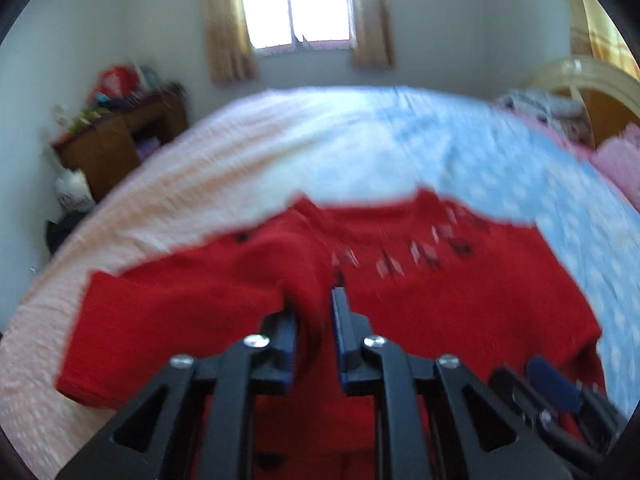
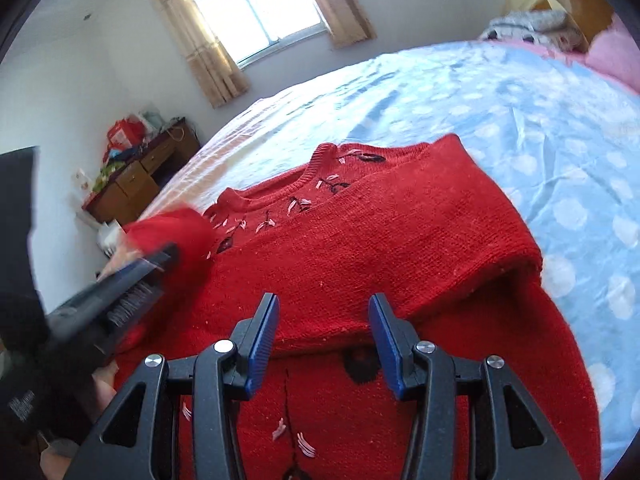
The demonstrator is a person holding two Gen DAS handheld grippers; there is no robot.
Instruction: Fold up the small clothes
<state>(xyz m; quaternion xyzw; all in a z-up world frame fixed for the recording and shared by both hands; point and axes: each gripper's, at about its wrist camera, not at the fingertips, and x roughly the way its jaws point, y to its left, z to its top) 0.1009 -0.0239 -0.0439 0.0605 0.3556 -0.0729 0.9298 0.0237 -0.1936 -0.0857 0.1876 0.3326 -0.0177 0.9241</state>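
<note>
Sweater: red knit sweater [image 2: 360,248] spread on the bed [image 2: 520,120], right sleeve folded across.
Left gripper [image 1: 314,320]: jaws slightly apart, sleeve bunched between them.
Right gripper [image 2: 324,320]: jaws apart, empty, above the sweater's near part.

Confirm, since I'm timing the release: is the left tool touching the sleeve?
Touching. Left wrist view: the sleeve fills the gap between the left tool fingers.

Daylight from the window [image 1: 298,4] – blown out white in both views, room otherwise evenly lit, shadows soft. Left wrist view heavily motion-blurred (red sweater [image 1: 360,280] embroidery smeared). Right wrist view sharp, except the left gripper [image 2: 160,258] streaking past. Fisheye bending, dark vignette corners.
</note>
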